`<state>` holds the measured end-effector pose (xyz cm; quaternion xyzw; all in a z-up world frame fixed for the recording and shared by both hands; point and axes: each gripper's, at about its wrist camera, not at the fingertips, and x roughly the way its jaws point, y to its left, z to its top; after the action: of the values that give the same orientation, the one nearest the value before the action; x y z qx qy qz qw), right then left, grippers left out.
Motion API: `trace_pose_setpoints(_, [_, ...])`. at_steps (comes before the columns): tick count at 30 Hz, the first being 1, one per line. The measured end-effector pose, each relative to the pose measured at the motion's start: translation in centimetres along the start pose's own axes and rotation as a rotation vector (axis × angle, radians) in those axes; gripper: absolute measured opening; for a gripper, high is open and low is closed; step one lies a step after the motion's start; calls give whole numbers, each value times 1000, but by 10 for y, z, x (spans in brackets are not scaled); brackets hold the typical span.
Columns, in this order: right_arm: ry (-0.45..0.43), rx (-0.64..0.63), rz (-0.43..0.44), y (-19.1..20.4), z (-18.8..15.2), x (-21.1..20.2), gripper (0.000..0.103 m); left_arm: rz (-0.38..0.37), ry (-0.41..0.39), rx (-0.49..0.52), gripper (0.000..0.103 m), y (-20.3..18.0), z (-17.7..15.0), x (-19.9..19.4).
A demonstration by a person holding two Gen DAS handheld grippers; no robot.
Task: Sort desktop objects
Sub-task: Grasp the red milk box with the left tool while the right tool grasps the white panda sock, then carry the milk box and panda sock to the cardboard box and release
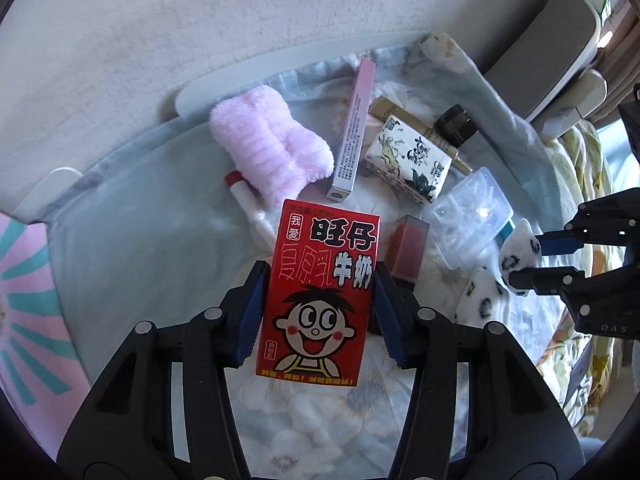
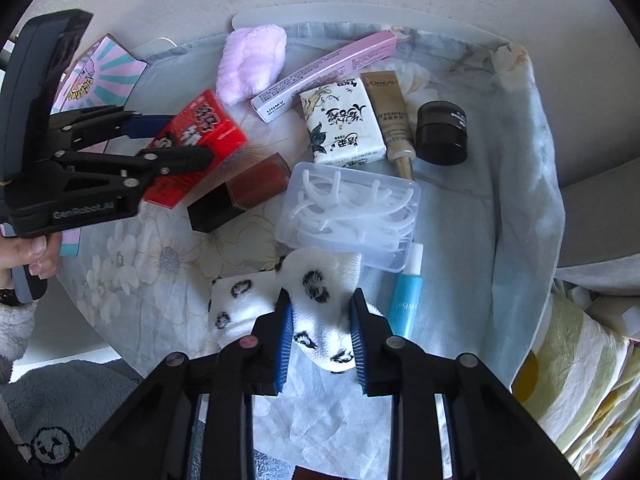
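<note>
Both tongs held something.
Left gripper [image 1: 316, 308] clamped the milk box [image 1: 320, 296], right gripper [image 2: 320, 332] pinched a sock [image 2: 320, 300]; lifting straight up seemed safest.

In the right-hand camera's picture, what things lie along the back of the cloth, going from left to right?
Pink fluffy cloth → long pink box → white tissue pack with ink drawings → gold tube → dark jar.
</note>
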<state>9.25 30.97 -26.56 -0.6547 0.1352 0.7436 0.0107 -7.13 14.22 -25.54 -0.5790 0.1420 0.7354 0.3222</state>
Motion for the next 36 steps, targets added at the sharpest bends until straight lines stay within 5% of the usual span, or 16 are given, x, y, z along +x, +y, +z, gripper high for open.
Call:
trace_pose_setpoints(6, [-34, 33, 12, 2, -12, -23, 24, 13, -30, -33, 48, -4, 3, -35])
trace_pose_setpoints(22, [-47, 4, -75, 28, 24, -71, 24, 87, -159, -95, 48, 30, -25, -158])
trace_pose_setpoints(36, [-66, -215, -102, 106, 118, -107, 25, 217, -264, -280, 48, 108, -74, -246])
